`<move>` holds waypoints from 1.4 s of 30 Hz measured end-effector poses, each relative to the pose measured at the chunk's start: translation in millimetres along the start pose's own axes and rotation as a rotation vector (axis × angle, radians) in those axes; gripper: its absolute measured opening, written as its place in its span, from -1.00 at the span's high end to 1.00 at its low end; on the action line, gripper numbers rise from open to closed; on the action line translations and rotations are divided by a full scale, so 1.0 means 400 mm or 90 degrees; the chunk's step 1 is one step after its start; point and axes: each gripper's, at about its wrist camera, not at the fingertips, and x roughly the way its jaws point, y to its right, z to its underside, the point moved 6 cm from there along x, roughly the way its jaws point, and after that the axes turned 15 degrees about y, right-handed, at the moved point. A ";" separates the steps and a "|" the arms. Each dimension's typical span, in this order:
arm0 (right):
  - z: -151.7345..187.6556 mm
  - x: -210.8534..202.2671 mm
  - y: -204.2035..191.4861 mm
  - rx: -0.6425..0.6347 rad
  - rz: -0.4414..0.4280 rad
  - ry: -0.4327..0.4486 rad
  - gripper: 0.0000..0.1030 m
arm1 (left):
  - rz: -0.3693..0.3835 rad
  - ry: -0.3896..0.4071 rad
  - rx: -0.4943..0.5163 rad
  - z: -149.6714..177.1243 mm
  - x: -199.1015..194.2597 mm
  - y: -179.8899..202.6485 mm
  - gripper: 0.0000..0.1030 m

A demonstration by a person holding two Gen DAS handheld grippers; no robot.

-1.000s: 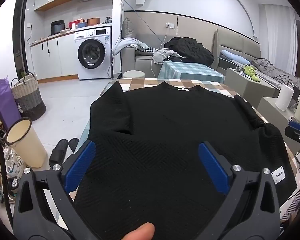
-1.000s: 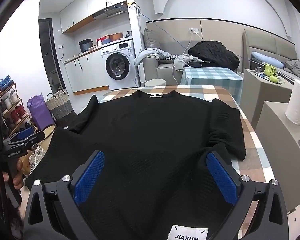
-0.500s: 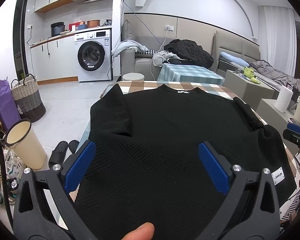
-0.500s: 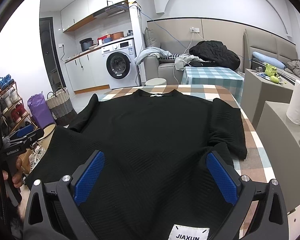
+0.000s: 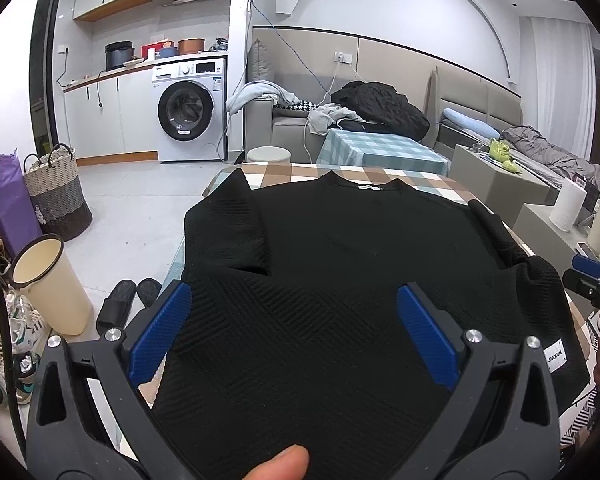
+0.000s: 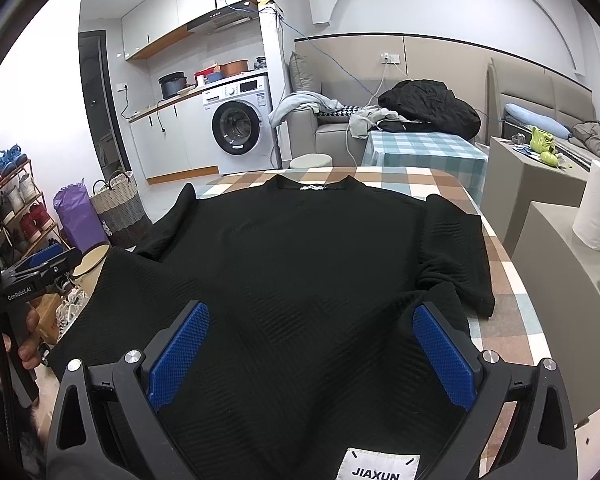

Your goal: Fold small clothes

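A black knit sweater lies flat on a checked table, collar at the far end, both sleeves folded inward beside the body. A white JIAXUN label shows at its near hem. My left gripper is open, blue pads spread wide above the near hem on the left side. My right gripper is open too, hovering over the hem near the label. Nothing sits between either pair of pads. A fingertip shows at the bottom edge.
Left of the table stand a cream bin, slippers, a woven basket and a shoe rack. A washing machine, sofa with clothes and a paper roll lie beyond.
None of note: both grippers hold almost the same place above the hem, with only a slight camera drift. The sweater lies as before.
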 end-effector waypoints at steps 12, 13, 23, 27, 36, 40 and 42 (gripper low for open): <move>0.006 0.002 0.008 0.015 0.003 -0.006 -1.00 | 0.004 -0.004 -0.001 0.004 0.005 0.001 -0.98; 0.007 0.003 0.009 0.015 0.003 -0.006 -1.00 | 0.004 -0.005 -0.001 0.005 0.007 0.000 -0.98; 0.014 0.006 0.007 0.016 0.008 -0.010 -1.00 | 0.007 -0.011 -0.001 0.011 0.015 -0.004 -0.98; 0.014 0.006 0.008 0.016 0.010 -0.010 -1.00 | -0.002 -0.013 -0.002 0.014 0.021 -0.012 -0.98; 0.022 0.017 0.016 0.019 0.019 -0.015 -1.00 | -0.020 -0.027 -0.011 0.027 0.040 -0.035 -0.98; 0.023 0.018 0.017 0.019 0.020 -0.015 -1.00 | -0.018 -0.033 0.003 0.035 0.048 -0.028 -0.98; 0.023 0.018 0.018 0.021 0.021 -0.016 -1.00 | -0.010 -0.036 0.006 0.038 0.051 -0.020 -0.98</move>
